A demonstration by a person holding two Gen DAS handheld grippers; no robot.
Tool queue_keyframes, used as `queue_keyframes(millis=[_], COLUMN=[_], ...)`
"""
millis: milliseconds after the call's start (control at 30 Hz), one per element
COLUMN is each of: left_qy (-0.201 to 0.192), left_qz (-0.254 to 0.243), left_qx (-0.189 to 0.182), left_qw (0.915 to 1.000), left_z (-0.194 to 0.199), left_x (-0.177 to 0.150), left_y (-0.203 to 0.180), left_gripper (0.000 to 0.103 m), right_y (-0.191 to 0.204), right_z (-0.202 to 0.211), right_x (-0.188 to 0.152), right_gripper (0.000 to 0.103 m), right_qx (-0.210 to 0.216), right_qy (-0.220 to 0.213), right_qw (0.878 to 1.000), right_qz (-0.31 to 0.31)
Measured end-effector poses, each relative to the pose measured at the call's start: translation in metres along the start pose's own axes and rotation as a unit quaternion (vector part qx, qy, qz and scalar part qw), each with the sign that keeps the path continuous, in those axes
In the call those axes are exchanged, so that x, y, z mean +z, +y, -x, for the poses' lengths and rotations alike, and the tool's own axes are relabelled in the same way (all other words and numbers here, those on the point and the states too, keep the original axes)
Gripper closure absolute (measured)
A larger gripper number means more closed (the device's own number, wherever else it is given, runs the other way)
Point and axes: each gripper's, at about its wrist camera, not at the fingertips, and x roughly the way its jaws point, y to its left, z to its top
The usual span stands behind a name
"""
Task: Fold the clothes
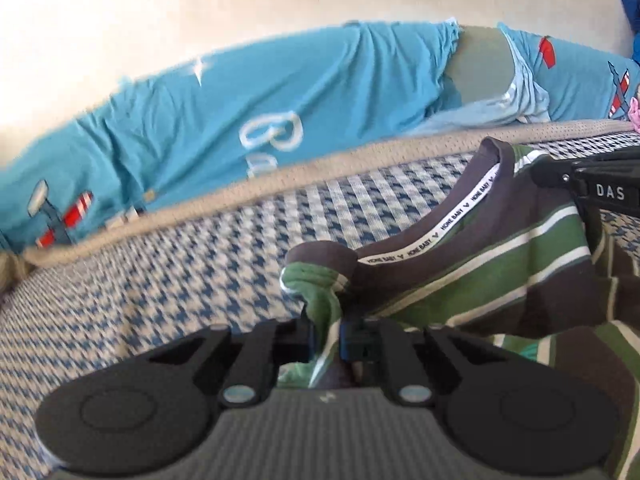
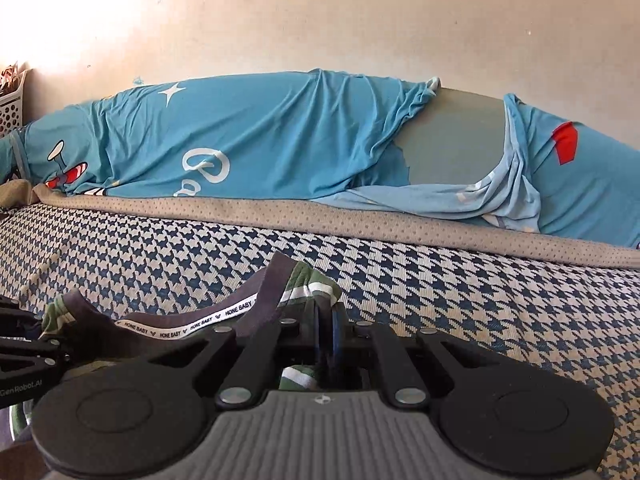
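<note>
A home bedroom: a bed under a blue-and-cream houndstooth cover, a long bolster in a blue cartoon-print cover against a plain wall, and a perforated white basket beside it.

The striped shirt's neck tape repeats "HONE BABY". One gripper reads "DAS", the other "GenRobot.AI". The blue sheet's white lettering is unreadable.

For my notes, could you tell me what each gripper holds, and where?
Both hold the striped shirt: the left gripper and the right gripper each pinch a shoulder beside the collar.
</note>
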Motion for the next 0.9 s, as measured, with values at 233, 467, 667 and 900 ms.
queue_keyframes(millis=[233, 467, 667, 900], left_qy=[-0.035, -0.069, -0.091, -0.048], left_qz=[-0.004, -0.008, 0.019, 0.033], left_qx=[0.023, 0.038, 0.13, 0.099], left_qw=[0.9991, 0.9968, 0.9871, 0.9934], left_z=[-0.007, -0.023, -0.041, -0.051], left_x=[0.025, 0.053, 0.078, 0.06], left_y=[-0.001, -0.002, -0.001, 0.01], left_gripper=[0.094, 0.094, 0.001, 0.002], right_y=[-0.006, -0.016, -0.027, -0.052], right_z=[0.005, -0.003, -0.011, -0.024], right_x=[0.014, 0.026, 0.041, 0.038], right_gripper=[0.096, 0.096, 0.096, 0.089], right_qx=[-0.009, -0.021, -0.047, -0.073], right_qy=[-0.041, -0.065, -0.101, -0.064], right_qw=[0.999, 0.996, 0.988, 0.985], right_qz=[-0.034, -0.065, -0.105, -0.144])
